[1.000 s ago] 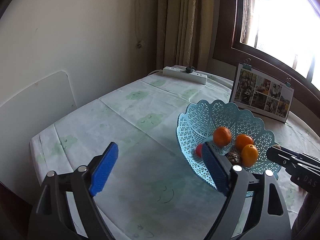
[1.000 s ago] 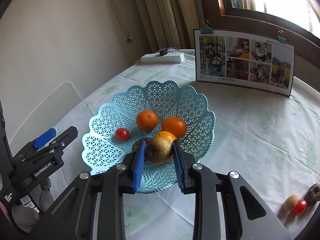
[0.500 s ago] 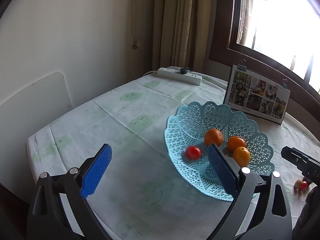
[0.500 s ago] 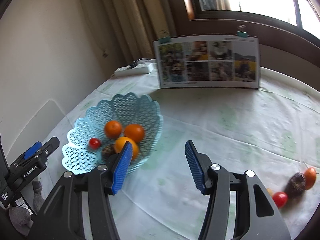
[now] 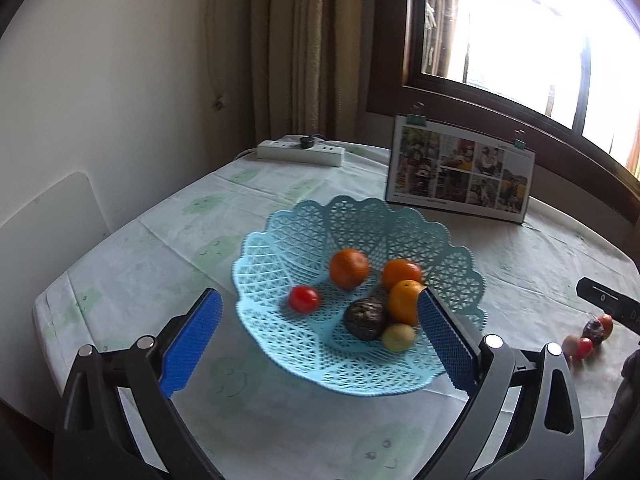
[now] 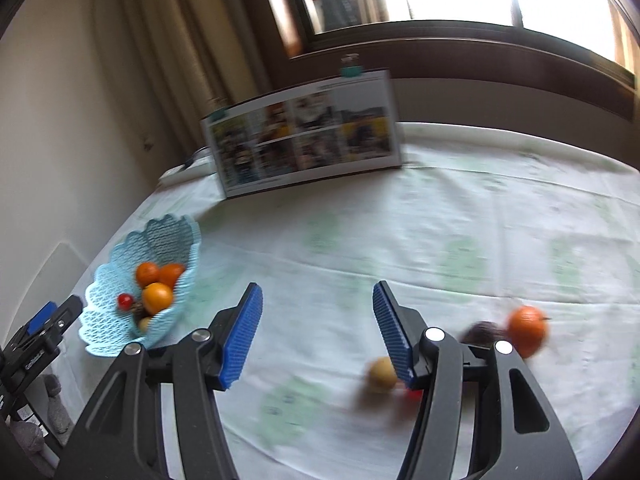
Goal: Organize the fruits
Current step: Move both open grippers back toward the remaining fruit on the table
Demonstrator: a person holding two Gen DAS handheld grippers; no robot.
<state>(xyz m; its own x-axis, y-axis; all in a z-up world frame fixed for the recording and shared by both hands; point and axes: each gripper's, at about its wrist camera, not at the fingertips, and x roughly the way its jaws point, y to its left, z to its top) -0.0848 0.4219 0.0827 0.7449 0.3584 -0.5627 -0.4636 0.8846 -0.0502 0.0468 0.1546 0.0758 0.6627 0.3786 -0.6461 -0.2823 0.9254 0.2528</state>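
Both grippers, left gripper (image 5: 318, 338) and right gripper (image 6: 318, 334), wide apart, empty, near basket (image 5: 280, 248).

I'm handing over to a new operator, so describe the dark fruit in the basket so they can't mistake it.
Find the light blue lattice basket in the middle of the table, in front of the photo board. Near its front edge lies the dark fruit, touching a small yellowish fruit beside it. It is the only brown, wrinkled piece there; its neighbours are smooth oranges and a red tomato.
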